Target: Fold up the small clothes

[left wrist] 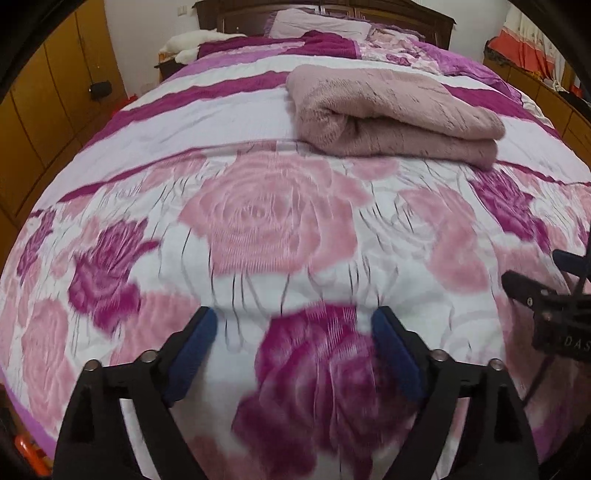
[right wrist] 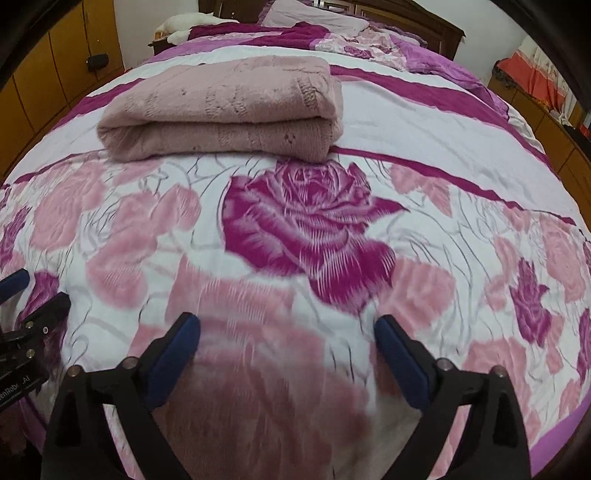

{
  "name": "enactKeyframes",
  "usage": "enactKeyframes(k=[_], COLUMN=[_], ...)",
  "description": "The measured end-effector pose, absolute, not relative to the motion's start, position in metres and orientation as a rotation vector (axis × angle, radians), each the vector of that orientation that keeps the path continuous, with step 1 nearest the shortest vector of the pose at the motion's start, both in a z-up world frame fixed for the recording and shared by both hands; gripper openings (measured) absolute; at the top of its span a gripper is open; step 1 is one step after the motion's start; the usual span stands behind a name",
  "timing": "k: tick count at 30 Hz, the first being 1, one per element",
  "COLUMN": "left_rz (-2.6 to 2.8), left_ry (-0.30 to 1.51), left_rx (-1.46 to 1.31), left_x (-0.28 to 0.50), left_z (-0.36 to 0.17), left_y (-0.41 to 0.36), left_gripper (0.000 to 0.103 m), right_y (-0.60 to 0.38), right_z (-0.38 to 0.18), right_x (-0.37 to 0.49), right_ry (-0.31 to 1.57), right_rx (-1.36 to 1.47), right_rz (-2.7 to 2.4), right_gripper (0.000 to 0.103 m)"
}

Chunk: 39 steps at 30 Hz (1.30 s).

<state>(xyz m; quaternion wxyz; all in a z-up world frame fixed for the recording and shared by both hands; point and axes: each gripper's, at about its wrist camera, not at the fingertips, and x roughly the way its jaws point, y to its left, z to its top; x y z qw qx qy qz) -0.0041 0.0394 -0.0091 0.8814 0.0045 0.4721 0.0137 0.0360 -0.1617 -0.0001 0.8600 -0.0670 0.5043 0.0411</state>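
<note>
A folded pink fleece garment (left wrist: pixel 395 114) lies on the rose-print bedspread (left wrist: pixel 236 122), toward the middle of the bed and well apart from both grippers. The left gripper (left wrist: pixel 293 332) hangs over a dark magenta rose with its blue-padded fingers (left wrist: pixel 194 354) spread wide and nothing between them. The right gripper (right wrist: pixel 288 339) is likewise spread apart and empty, above a pale pink rose. Pillows (right wrist: pixel 314 16) sit by the dark wooden headboard (right wrist: pixel 439 31).
</note>
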Motion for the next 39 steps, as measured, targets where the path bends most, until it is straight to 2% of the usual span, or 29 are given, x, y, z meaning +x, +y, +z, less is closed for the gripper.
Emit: enactKeyframes(k=[10, 17, 39], left_rz=[0.001, -0.026, 0.018], left_ry=[0.933, 0.924, 0.9], left_rx=[0.03, 0.052, -0.036], left_x=[0.045, 0.076, 0.077], left_z=[-0.017, -0.019, -0.021], left_y=[0.037, 0.034, 0.038], left_gripper=[0.086, 0.086, 0.086], right_y=[-0.152, -0.145, -0.136], right_z=[-0.008, -0.016, -0.016], right_x=[0.086, 0.125, 0.1], right_ry=[1.04, 0.97, 0.906], right_rx=[-0.144, -0.13, -0.107], right_rz=[0.086, 0.107, -0.001], right_gripper=[0.103, 0.103, 0.103])
